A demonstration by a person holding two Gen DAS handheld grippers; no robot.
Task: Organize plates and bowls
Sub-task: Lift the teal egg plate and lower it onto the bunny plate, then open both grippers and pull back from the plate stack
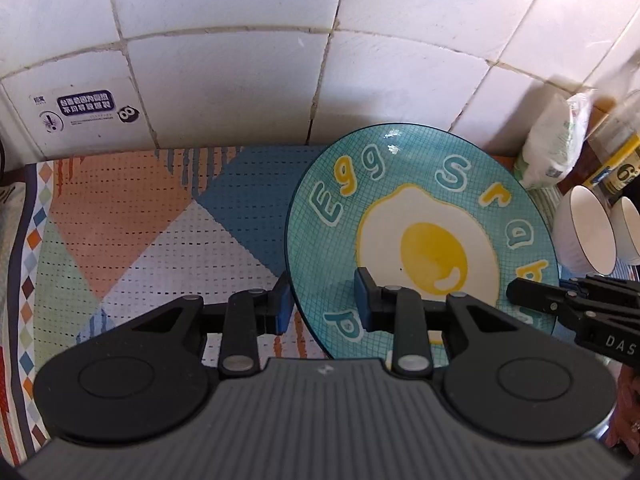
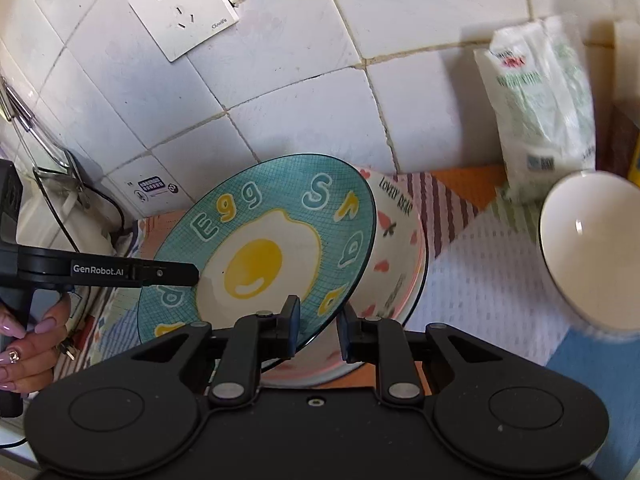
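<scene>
The blue-padded fingers (image 1: pixel 282 306) of the left gripper (image 1: pixel 322 300) straddle the near-left rim of the egg plate (image 1: pixel 400 184), one pad below the edge and one on the glazed face. They look clamped on it, though the pinch is shallow. Left of the plate in this view lies only the patterned mat (image 1: pixel 132 220), a perforated woven sheet that should give a soft, non-slip landing.

In the right wrist view the plate fills the middle of the frame, tilted with its left side high. The right gripper (image 2: pixel 320 320) at lower centre grasps its near rim in the same way, one pad on top and one underneath. Just right of it, partly under the tilted edge, sits the pink bear plate (image 2: pixel 396 240), so stacking the two seems to be the step in hand.

To do it well, I would level both wrists together, centre the teal disc over the pink one, and lower it before letting go (glazed ceramic on glazed ceramic slides and chips easily). Neither hand should release first, since the smooth, thin rim would pivot out of the other's pinch.

Further right stands a white bowl (image 2: pixel 592 248), deep, round and glossy with a fine dark rim line. A soft crinkled bag (image 2: pixel 544 112) leans on the tiled wall (image 2: pixel 280 60) behind it, clear of the path.
</scene>
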